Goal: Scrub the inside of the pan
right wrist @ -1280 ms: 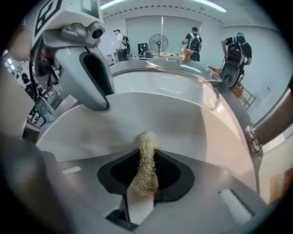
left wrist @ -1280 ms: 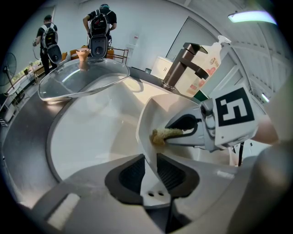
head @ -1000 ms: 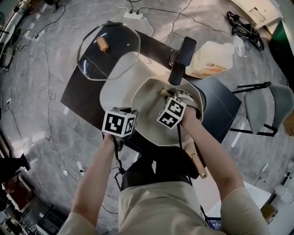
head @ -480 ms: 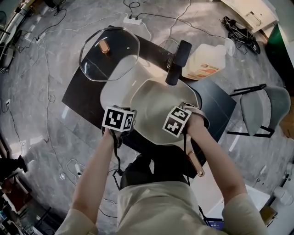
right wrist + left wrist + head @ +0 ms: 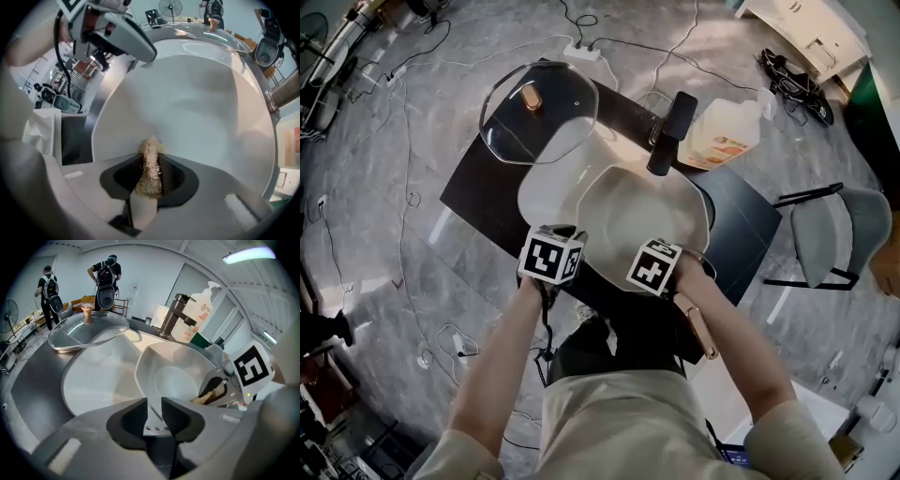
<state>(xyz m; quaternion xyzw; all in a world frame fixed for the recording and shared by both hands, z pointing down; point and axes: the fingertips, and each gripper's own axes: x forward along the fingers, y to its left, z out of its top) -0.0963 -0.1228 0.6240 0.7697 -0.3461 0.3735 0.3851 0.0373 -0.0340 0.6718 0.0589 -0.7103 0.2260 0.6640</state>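
We see the pan point(image 5: 642, 211), pale and round-cornered, sitting in the right part of the white sink point(image 5: 546, 192) with its far edge just under the dark faucet point(image 5: 671, 131). Our left tool point(image 5: 154, 414) has the pan's near-left rim between its jaws. The jaws have just been easing a little wider, yet the pads lie close against both faces of the rim, so we read it as a narrow grip on the pan. Our right tool point(image 5: 151, 174) is clamped on a tan, fibrous scrubber point(image 5: 151, 152), whose frayed tip pokes out past the pads and points steeply down at the pan's near inner wall. We cannot tell whether the fibres touch the surface. In the head view the right tool's marker cube sits over the pan's near rim, just beside the left tool's cube. Beyond the sink, at its far-left edge, a glass lid point(image 5: 539, 117) with a copper-coloured knob point(image 5: 531, 100) lies on the dark table point(image 5: 478, 192). A pale soap bottle point(image 5: 727, 136) stands just right of the faucet. Off the table's right side stands a grey chair point(image 5: 830, 234), and cables trail over the grey marbled floor point(image 5: 384, 187)
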